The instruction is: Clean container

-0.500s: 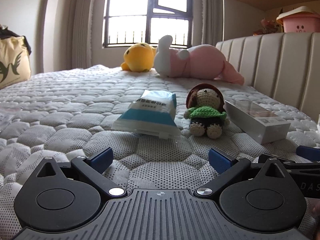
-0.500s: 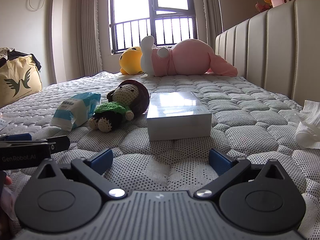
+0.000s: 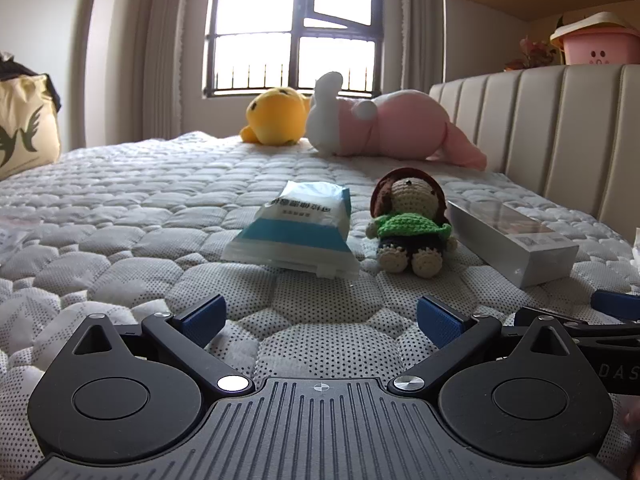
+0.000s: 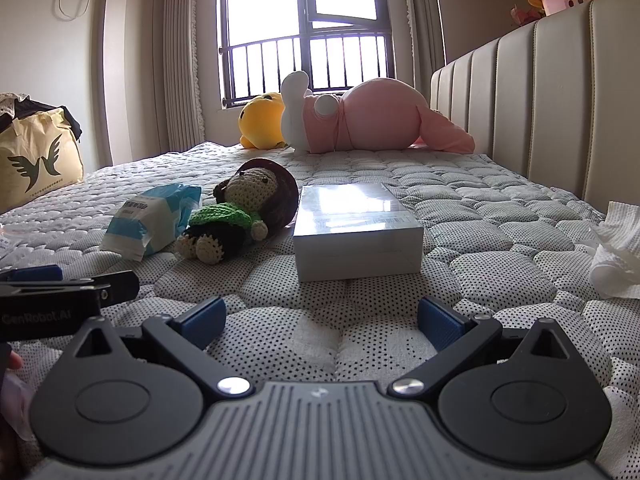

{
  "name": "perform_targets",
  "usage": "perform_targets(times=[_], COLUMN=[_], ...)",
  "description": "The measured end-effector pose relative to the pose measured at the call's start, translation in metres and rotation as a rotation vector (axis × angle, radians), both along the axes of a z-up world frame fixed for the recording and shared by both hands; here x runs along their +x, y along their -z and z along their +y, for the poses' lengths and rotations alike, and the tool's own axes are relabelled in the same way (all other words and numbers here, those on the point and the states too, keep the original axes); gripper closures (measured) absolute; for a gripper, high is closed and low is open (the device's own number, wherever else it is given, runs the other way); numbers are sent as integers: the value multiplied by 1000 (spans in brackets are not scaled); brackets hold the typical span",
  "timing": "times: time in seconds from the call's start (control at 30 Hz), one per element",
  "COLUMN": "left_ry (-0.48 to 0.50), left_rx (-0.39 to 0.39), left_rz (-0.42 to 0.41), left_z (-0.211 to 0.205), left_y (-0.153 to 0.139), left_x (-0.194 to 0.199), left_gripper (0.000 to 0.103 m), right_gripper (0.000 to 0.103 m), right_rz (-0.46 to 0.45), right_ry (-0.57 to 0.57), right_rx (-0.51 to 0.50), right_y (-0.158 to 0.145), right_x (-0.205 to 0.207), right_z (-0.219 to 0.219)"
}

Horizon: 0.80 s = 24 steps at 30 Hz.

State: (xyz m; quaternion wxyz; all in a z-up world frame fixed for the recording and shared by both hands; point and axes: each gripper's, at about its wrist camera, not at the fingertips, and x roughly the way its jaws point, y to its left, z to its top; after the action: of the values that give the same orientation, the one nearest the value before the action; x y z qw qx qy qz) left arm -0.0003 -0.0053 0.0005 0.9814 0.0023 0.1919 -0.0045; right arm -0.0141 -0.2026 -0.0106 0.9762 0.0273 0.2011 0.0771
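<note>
The left gripper (image 3: 321, 315) lay low over the mattress (image 3: 160, 200), jaws spread wide with nothing between them. Ahead of it sat a wipes pack (image 3: 298, 234), and just right of that a crocheted doll (image 3: 410, 224). The right gripper (image 4: 321, 315) was likewise spread and empty beside it. Straight ahead of it rested the box (image 4: 354, 230), flat on the mattress, with the doll touching its left edge. A crumpled tissue (image 4: 618, 252) lay off to the right, well apart. Two plush toys (image 4: 360, 120) lay far ahead under the window.
</note>
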Motion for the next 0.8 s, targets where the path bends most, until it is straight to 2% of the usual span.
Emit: perform_targets(times=[0.4,0.5,0.8], left_ry=[-1,-1,9], left_rx=[12,-18,-21], left_rz=[-2,-1,7], left_z=[-20,4,5], left_y=[2,1,0], left_x=[1,3,-2], left_gripper=[0,0,0], right_gripper=[0,0,0], right_rz=[0,5,140], right_ry=[1,1,-6], right_rx=[-3,-2,-4], right_y=[0,0,-11], right_x=[0,1,13], right_z=[1,1,1])
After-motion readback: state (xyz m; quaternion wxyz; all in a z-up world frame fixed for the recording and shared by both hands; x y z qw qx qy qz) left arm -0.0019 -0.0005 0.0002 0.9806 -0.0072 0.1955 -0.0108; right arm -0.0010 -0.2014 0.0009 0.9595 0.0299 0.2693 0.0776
